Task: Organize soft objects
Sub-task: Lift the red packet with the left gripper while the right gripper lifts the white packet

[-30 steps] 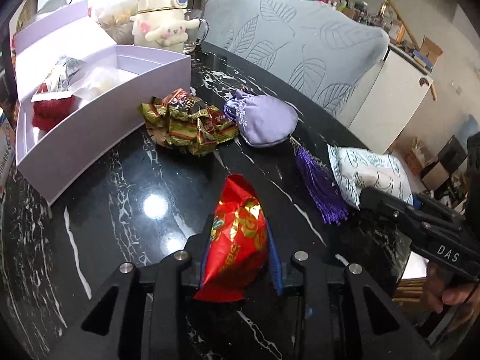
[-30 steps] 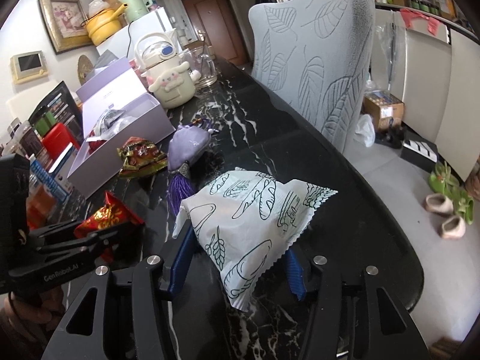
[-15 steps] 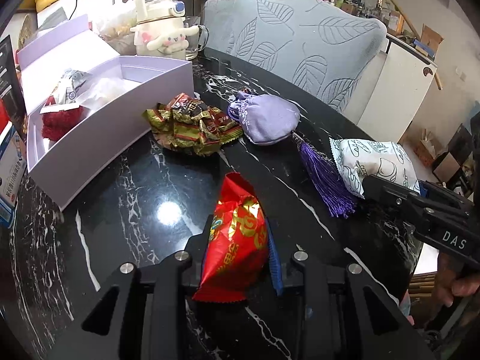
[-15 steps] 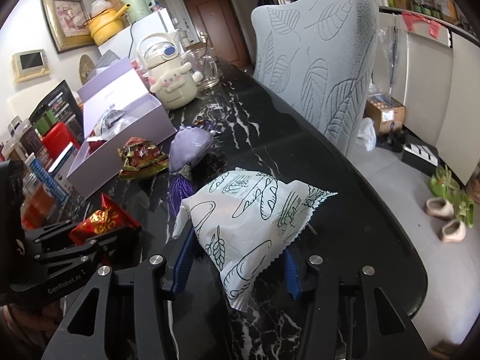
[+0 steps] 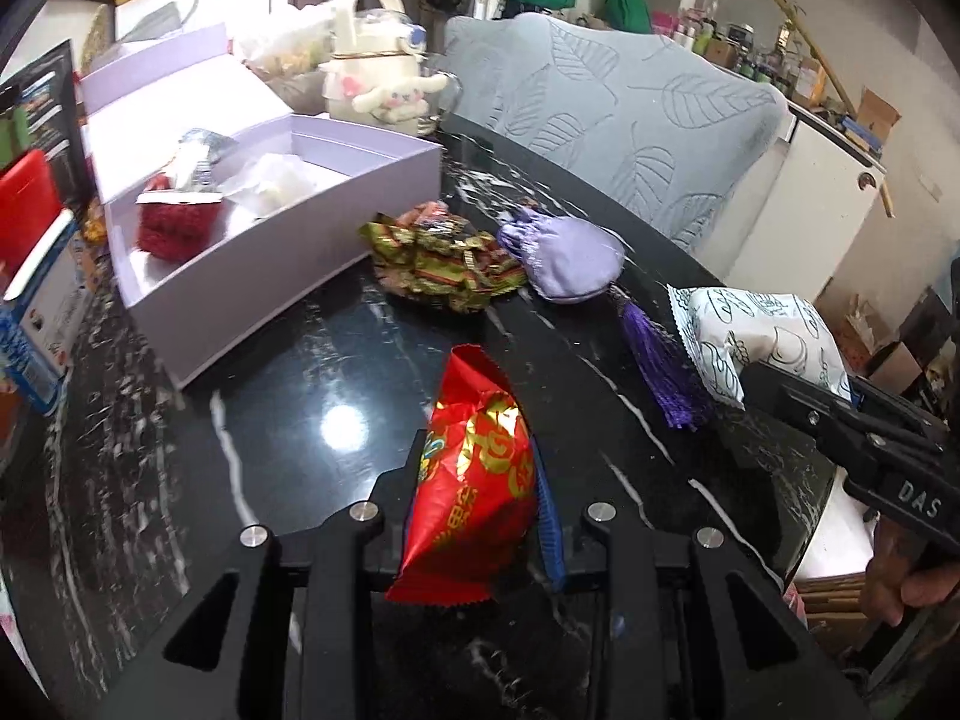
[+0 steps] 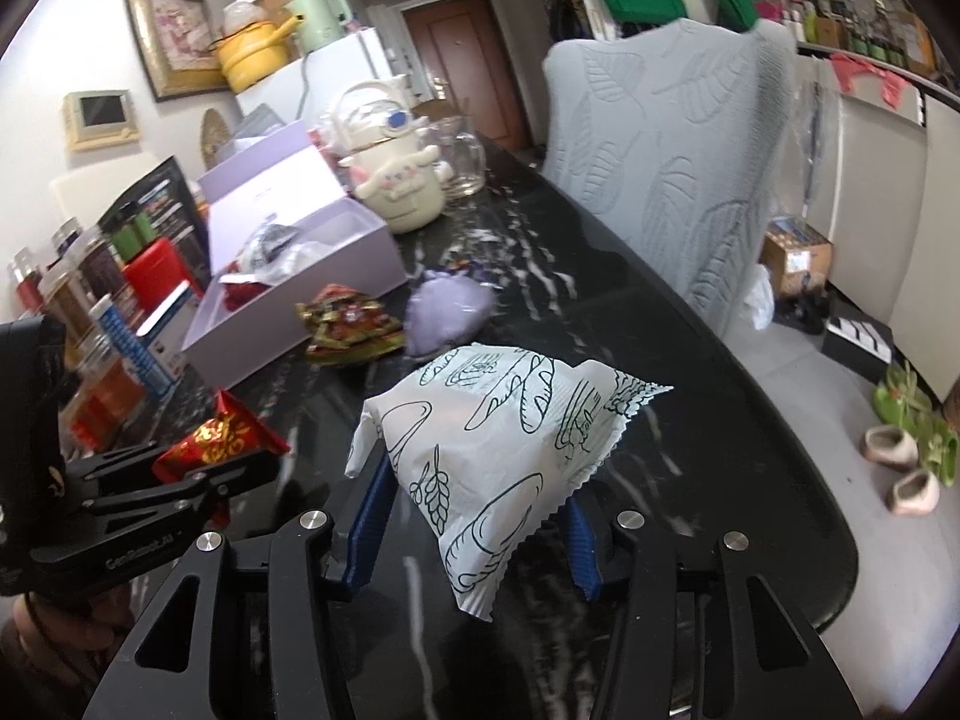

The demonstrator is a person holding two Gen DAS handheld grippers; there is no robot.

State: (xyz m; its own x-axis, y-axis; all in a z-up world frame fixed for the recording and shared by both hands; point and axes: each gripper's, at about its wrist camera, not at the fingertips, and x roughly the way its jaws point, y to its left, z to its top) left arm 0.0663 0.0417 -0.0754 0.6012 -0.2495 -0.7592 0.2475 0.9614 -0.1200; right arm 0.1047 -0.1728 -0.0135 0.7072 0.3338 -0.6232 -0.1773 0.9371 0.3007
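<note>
My left gripper (image 5: pixel 477 468) is shut on a red and gold snack packet (image 5: pixel 477 480), held above the black marble table (image 5: pixel 288 396). My right gripper (image 6: pixel 474 498) is shut on a white bread-print packet (image 6: pixel 498 450), also lifted; it shows at the right of the left wrist view (image 5: pixel 762 336). An open lilac box (image 5: pixel 282 252) stands at the far left and holds a red soft item (image 5: pixel 174 222) and clear-wrapped pieces. A pile of green and red candy wrappers (image 5: pixel 444 264) and a lilac pouch (image 5: pixel 564 258) with a purple tassel (image 5: pixel 660 360) lie between the box and the grippers.
A cream plush-covered kettle (image 5: pixel 372 84) and a glass jug (image 6: pixel 459 165) stand behind the box. A grey leaf-pattern chair (image 5: pixel 630 120) is at the table's far edge. Jars and a red box (image 6: pixel 156 276) crowd the left side. The table edge curves at right (image 6: pixel 780 438).
Both grippers have lifted and drawn back a little with their packets still held. The box and the pile now sit further into view.
</note>
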